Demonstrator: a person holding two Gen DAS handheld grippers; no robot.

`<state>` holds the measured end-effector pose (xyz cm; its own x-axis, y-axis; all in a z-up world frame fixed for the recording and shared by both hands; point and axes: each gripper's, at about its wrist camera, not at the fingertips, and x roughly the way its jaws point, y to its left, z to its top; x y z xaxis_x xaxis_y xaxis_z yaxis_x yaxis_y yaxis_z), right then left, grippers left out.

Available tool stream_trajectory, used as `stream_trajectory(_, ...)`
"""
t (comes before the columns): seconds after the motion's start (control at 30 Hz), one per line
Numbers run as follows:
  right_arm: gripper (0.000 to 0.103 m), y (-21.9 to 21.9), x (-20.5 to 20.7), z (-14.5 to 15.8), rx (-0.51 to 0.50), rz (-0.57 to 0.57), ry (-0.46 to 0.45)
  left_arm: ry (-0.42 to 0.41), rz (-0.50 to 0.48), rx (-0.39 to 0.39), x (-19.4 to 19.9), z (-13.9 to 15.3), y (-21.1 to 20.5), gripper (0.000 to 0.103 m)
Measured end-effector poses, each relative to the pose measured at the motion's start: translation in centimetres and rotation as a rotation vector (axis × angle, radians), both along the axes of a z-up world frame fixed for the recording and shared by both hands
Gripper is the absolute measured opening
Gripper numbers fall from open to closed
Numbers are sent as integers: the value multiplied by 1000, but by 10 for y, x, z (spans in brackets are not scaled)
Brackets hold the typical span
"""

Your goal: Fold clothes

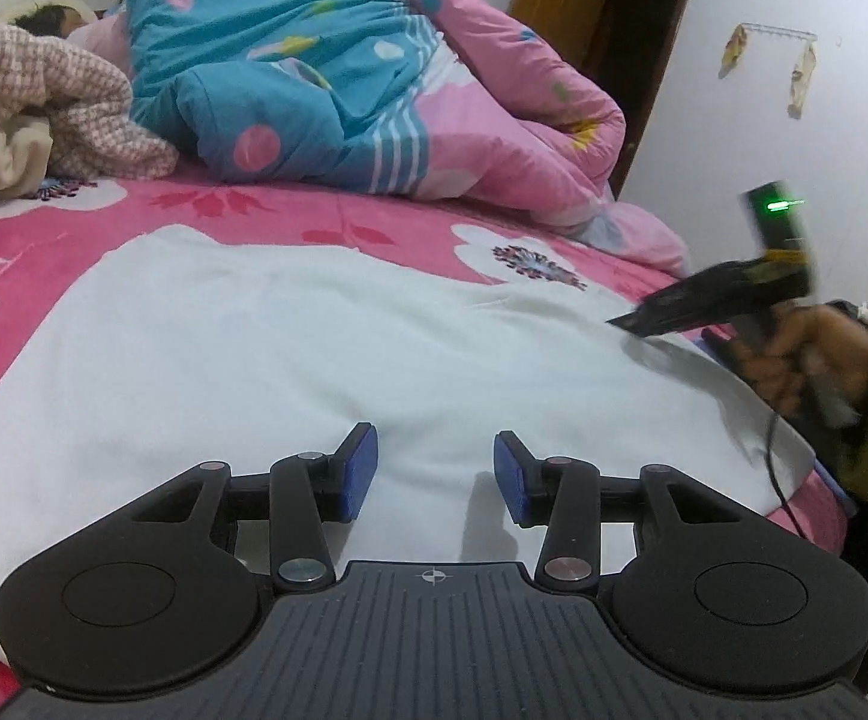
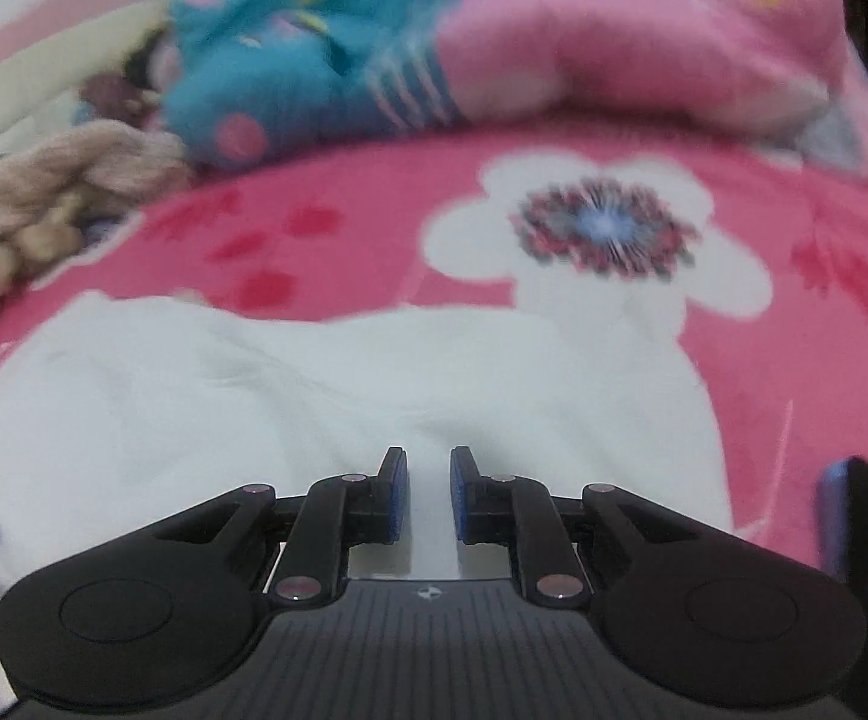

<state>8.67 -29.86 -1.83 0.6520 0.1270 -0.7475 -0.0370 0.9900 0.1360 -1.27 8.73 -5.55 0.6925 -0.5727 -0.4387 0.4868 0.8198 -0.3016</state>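
A white garment [image 1: 314, 348] lies spread flat on the pink flowered bed sheet [image 1: 254, 204]. My left gripper [image 1: 434, 450] hovers low over its near part, jaws open, with only cloth below the blue pads. At the garment's right edge, my right gripper [image 1: 625, 324] is blurred, its tip at the cloth, held by a hand [image 1: 805, 360] in a green sleeve. In the right wrist view the right gripper [image 2: 428, 468] points down at the white garment [image 2: 254, 390]. Its pads stand a narrow gap apart, and no fold shows between them.
A bundled blue and pink quilt [image 1: 314, 90] lies across the far side of the bed. A pink checked garment [image 1: 44, 96] is heaped at the far left, with a person's head [image 1: 50, 18] behind it. A brown door [image 1: 643, 60] stands open at the right wall.
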Motion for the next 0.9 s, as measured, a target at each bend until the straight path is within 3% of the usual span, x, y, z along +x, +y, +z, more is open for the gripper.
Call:
stream_trajectory(0.1, 4, -16, 24, -6, 33, -41, -44, -3, -3, 10, -2, 0, 0, 43)
stream_trajectory(0.2, 4, -24, 38, -3, -24, -122, -104, -4, -3, 12, -2, 0, -1, 43)
stream_trajectory(0.27, 6, -39, 37, 3, 21, -180, -116, -4, -4, 11, -3, 0, 0, 43)
stream_trajectory(0.33, 10, -53, 26, 12, 85, -220, -140, -4, -5, 10, -3, -1, 0, 43)
stream_trajectory(0.37, 18, -62, 19, 17, 111, -242, -155, -4, -5, 10, -3, -1, 0, 43)
stream_trajectory(0.4, 33, -71, 13, 21, 120, -266, -164, -3, -6, 7, -3, -1, 1, 43)
stream_trajectory(0.43, 40, -79, 10, 23, 123, -284, -163, -1, -7, 4, -3, -1, 2, 43)
stream_trajectory(0.57, 44, -104, 11, 15, 174, -304, -97, 4, -7, -4, -4, -1, 4, 43)
stream_trajectory(0.63, 40, -108, 16, 6, 224, -288, -57, 7, -3, -8, -5, -1, 4, 43)
stream_trajectory(0.7, 16, -109, 14, 4, 258, -282, -68, 7, 0, -7, -5, -1, 4, 43)
stream_trajectory(0.8, 13, -106, 2, 11, 286, -289, -164, 4, 2, -1, -7, -1, 3, 43)
stream_trajectory(0.9, 13, -116, -1, -2, 336, -353, -169, 6, 1, -6, -8, -1, 5, 43)
